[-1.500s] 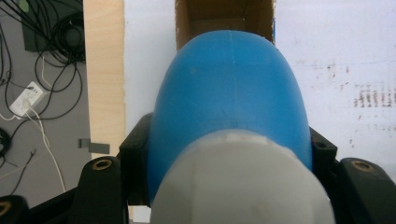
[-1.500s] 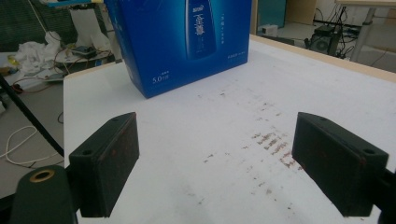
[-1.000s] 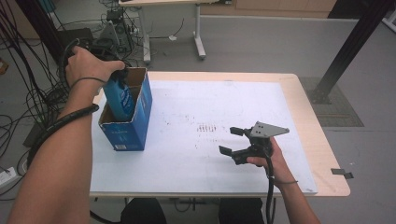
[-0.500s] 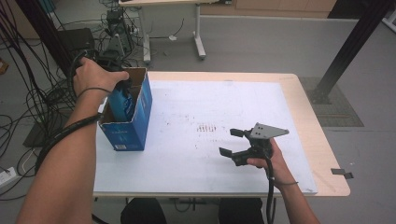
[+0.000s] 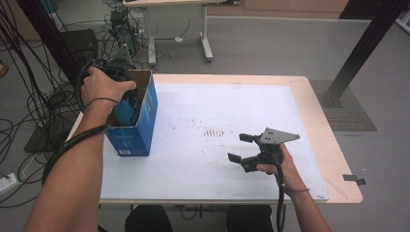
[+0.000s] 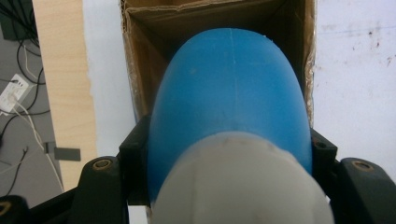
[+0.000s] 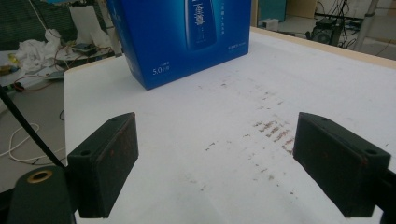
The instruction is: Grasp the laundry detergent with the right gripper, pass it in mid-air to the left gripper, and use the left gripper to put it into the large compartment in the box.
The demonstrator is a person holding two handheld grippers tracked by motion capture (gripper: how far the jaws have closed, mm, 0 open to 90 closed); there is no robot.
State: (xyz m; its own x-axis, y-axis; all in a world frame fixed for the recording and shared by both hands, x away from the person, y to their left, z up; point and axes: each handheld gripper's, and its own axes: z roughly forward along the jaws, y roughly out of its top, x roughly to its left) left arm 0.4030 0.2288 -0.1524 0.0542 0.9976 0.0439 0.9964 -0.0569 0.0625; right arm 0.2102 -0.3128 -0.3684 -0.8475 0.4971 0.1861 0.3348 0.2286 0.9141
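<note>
we are clamping the blue bottle [image 6: 229,93] in our left claw [image 5: 126,99], now sunk deeper inside the cardboard box [image 5: 145,116]; our right claw [image 5: 241,147] is hovering wide and empty, well right of the box.

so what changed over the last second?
The left gripper, shut on the blue bottle, has lowered it deeper into the blue box. The right gripper stayed open above the table; the box hasn't moved.
</note>
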